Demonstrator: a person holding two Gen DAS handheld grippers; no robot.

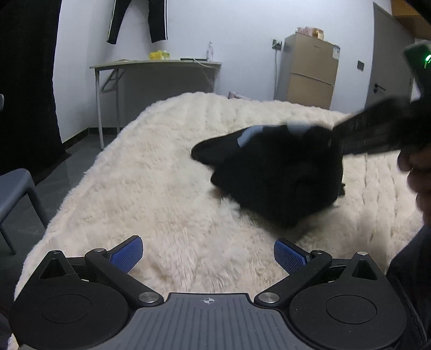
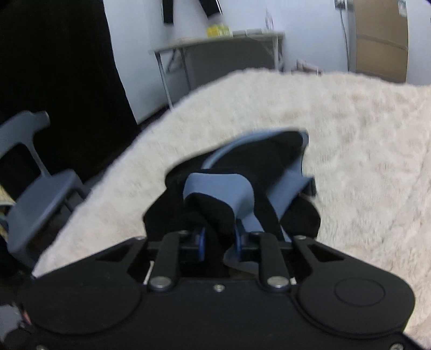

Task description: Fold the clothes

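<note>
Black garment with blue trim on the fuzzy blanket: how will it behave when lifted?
Likely floppy: the black garment lies crumpled, and it bunches where the right hand-held gripper pinches it. Probably light, since one pinch holds it. It may drag on the shaggy blanket.

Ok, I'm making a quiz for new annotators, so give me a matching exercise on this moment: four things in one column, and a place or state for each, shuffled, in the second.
Things:
1. left gripper
2. right gripper
3. black garment with blue trim
4. black trousers with white stripes

Places or states:
A. hanging on the wall above the folding table
B. open, above the cream fluffy blanket
C. bunched on the blanket, one edge lifted
D. shut on fabric

Pairs: 1-B, 2-D, 3-C, 4-A
</note>
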